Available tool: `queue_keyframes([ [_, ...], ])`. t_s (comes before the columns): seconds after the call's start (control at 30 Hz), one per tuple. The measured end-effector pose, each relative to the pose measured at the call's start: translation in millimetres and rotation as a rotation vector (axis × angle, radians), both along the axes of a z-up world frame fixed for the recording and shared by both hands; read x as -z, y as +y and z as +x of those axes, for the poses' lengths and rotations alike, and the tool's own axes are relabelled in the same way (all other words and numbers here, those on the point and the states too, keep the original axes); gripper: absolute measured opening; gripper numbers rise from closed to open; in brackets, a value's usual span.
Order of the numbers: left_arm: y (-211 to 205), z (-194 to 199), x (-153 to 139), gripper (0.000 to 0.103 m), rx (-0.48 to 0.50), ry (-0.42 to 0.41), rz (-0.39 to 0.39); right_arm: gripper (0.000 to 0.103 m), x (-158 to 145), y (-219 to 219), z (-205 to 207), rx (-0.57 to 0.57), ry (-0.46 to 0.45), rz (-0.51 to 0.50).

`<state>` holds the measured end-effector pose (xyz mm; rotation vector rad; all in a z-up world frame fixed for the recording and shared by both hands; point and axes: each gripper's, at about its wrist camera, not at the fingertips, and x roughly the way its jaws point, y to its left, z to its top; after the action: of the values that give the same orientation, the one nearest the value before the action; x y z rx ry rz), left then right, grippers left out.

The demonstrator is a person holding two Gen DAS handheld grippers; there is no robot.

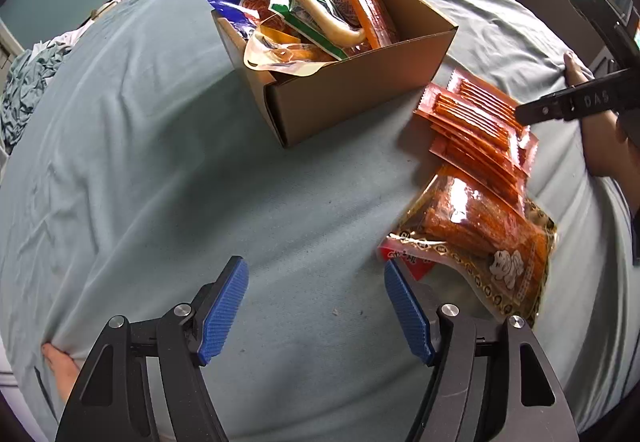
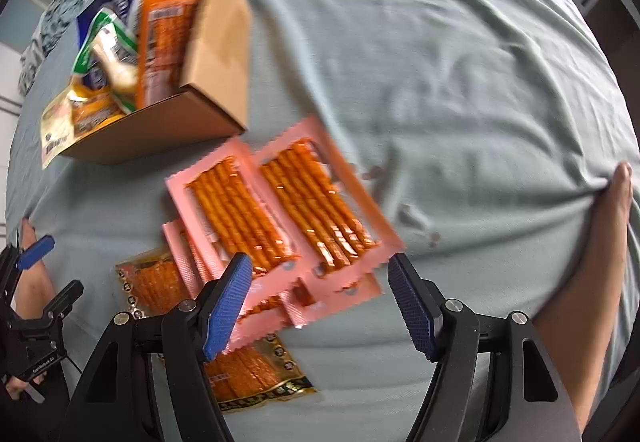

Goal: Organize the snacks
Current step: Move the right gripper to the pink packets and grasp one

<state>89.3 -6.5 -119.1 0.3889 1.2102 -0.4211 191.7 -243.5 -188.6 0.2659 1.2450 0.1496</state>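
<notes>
Left wrist view: the left gripper [image 1: 316, 306] is hovering, fingers apart and empty, over the grey-green bedsheet [image 1: 160, 161]; the open brown cardboard box [image 1: 360, 81] is holding packets.

Right wrist view: the right gripper [image 2: 320, 302], fingers apart, is hanging above the flat pink-edged packets of orange sticks [image 2: 280, 209], lying near the box. They look light, slippery and crushable; an edge seam suits gripping. Only here is the pile showing fully.

We cannot read the blurred print on the orange packets [image 2: 280, 209]. Our right gripper [image 1: 560, 107] is cut off by the frame edge, and the cardboard box [image 1: 360, 89] hides its lower snacks.
</notes>
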Motion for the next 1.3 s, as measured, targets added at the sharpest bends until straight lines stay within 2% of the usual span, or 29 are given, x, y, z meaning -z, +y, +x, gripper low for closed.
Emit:
queue_keyframes([
  [0.07, 0, 1, 1, 0.071, -0.005, 0.004, 0.004, 0.070, -3, 10, 0, -0.012, -0.031, -0.041],
  [0.23, 1, 5, 2, 0.071, -0.017, 0.007, 0.007, 0.070, -9, 22, -3, -0.004, -0.067, -0.025],
  [0.33, 3, 7, 3, 0.071, -0.032, 0.006, 0.009, 0.070, -16, 30, -4, -0.005, -0.092, -0.093],
  [0.43, 6, 9, 4, 0.071, -0.050, 0.012, 0.011, 0.070, -11, 42, -2, -0.087, -0.053, -0.120],
  [0.57, 10, 10, 5, 0.071, -0.066, 0.032, -0.001, 0.070, 4, 50, -2, -0.136, 0.019, -0.010],
  [0.63, 11, 10, 5, 0.071, -0.068, 0.030, -0.001, 0.070, 9, 54, -1, -0.139, 0.042, 0.009],
  [0.83, 12, 11, 6, 0.071, -0.069, 0.038, 0.005, 0.070, 15, 82, 8, -0.204, 0.032, -0.104],
  [0.97, 9, 9, 9, 0.071, -0.060, 0.042, 0.013, 0.054, 10, 101, 9, -0.251, 0.019, -0.123],
  [1.17, 8, 9, 9, 0.071, -0.060, 0.041, 0.015, 0.049, 0, 100, 2, -0.305, 0.036, 0.008],
  [1.3, 7, 9, 9, 0.071, -0.062, 0.045, 0.014, 0.049, 1, 88, 1, -0.259, 0.037, 0.039],
])
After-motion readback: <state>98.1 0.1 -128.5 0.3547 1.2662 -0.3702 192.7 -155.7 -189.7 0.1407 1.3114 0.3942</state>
